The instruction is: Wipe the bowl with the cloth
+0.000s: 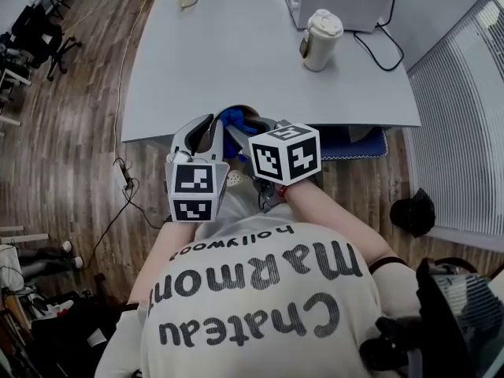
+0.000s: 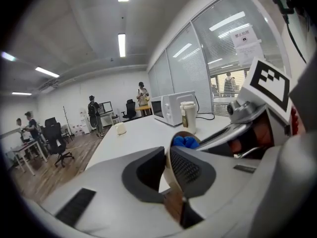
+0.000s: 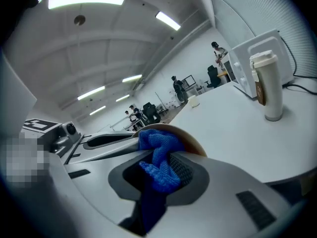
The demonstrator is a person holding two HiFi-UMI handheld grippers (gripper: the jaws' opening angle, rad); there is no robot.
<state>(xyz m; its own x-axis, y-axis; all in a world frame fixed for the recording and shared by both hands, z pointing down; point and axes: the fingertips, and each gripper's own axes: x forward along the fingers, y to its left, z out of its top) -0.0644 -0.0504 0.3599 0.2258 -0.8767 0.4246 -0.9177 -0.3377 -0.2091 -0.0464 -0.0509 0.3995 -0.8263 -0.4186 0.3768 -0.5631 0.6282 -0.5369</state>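
While left gripper [image 2: 166,157] jaws pinch bowl [image 2: 167,169] rim, right gripper [image 3: 163,156] jaws clamp cloth [image 3: 154,141].

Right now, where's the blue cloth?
Cloth: head view centre, at the table's near edge, clamped in the right gripper, against the bowl the left gripper holds.

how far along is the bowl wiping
Done: both things are picked up. The left gripper is clamped on the bowl at its rim, and the right gripper grips the blue cloth. In hand: the cloth lies against the bowl near its rim, so wiping looks under way. Left: the pictures don't show how much is wiped; neither thing is back on the table.
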